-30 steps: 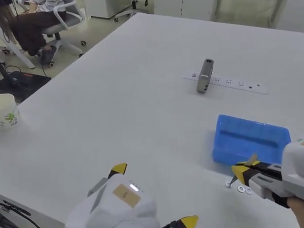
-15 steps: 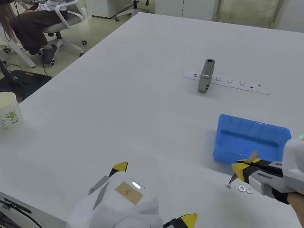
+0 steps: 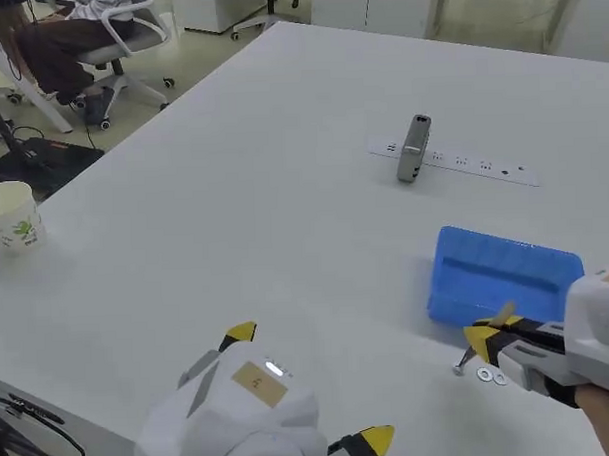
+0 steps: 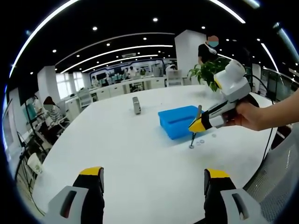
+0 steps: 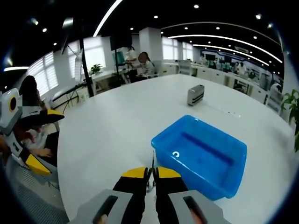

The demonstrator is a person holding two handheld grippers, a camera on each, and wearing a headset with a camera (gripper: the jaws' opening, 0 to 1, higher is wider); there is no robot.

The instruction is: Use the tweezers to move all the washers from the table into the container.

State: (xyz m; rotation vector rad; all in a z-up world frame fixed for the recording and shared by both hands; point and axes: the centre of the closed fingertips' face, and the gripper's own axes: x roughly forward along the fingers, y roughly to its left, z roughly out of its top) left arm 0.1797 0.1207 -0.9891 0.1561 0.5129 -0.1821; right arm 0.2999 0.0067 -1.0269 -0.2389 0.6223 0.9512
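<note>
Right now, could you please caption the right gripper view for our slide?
Right tongs grip tweezers beside blue container holding one washer.

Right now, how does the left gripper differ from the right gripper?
The left gripper has its fingers wide apart and holds nothing; the right gripper is closed on the tweezers.
The left gripper is over bare table, away from the blue container; the right gripper sits beside that container, its tweezers pointing down next to the washers.
Both have white bodies and yellow-tipped fingers.
</note>
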